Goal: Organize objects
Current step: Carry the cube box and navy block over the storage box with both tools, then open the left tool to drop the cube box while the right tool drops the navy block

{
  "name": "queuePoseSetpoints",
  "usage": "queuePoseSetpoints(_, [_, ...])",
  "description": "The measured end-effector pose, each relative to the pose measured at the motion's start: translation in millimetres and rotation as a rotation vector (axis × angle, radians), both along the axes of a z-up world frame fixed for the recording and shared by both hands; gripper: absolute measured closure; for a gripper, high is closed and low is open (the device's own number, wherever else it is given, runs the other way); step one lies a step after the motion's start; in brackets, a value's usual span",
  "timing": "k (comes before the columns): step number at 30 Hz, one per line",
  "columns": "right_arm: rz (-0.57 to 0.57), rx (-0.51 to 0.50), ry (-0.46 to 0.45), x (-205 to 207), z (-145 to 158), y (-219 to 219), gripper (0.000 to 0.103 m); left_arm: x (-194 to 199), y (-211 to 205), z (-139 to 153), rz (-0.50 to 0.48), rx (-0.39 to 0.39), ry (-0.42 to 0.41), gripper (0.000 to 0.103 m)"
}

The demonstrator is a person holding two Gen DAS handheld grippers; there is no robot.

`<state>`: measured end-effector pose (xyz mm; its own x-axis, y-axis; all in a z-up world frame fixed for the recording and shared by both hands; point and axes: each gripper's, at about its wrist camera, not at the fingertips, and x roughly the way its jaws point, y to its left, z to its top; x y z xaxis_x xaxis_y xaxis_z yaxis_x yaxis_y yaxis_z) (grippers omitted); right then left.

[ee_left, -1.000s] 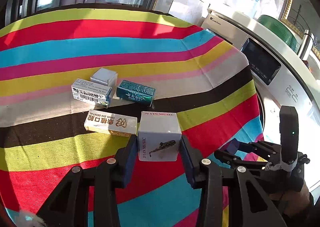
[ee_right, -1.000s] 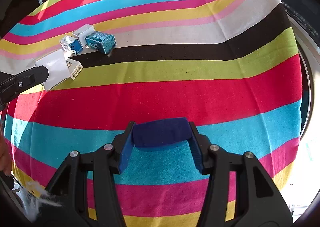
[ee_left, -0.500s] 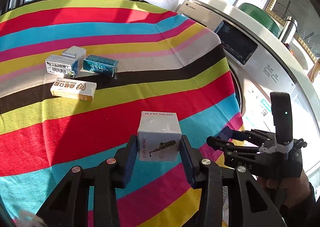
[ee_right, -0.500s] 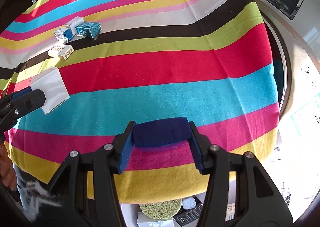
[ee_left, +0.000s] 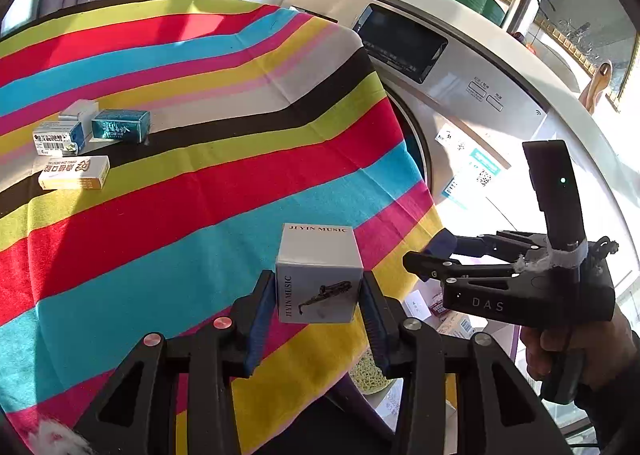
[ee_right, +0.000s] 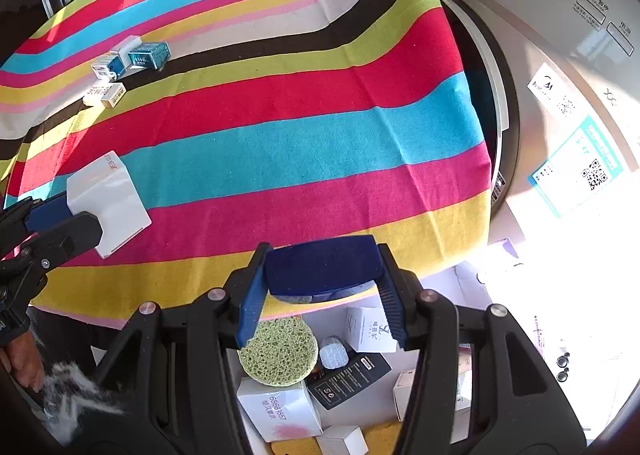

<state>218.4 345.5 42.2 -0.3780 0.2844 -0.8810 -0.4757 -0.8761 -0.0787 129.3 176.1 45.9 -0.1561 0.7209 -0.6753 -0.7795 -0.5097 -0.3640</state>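
Over the near edge of the striped surface, the left tool was closed firmly on a white cube-shaped box printed with a saxophone, its blue pads pressing both side faces. The right tool, just past that same edge, was clamped on a dark blue block. Below it sat an open bin holding a green sponge and several small cartons. Four other small boxes lay clustered toward the far left of the surface. Judging by this, the step was carrying both items to the bin; doing it well would mean keeping each grip steady, lowering clear of the cloth edge, and releasing only above a free spot.
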Motion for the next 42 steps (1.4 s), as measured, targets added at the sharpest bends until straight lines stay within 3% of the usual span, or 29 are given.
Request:
queuePoseSetpoints(16, [-0.132,-0.027,-0.091,83,3,17,0.048,77,42,-8,-0.230,-0.033,0.022,0.060])
queuePoseSetpoints(42, [-0.197,-0.090,-0.223,118,-53,29,0.048,104,63,-43,-0.335,-0.178,0.008,0.060])
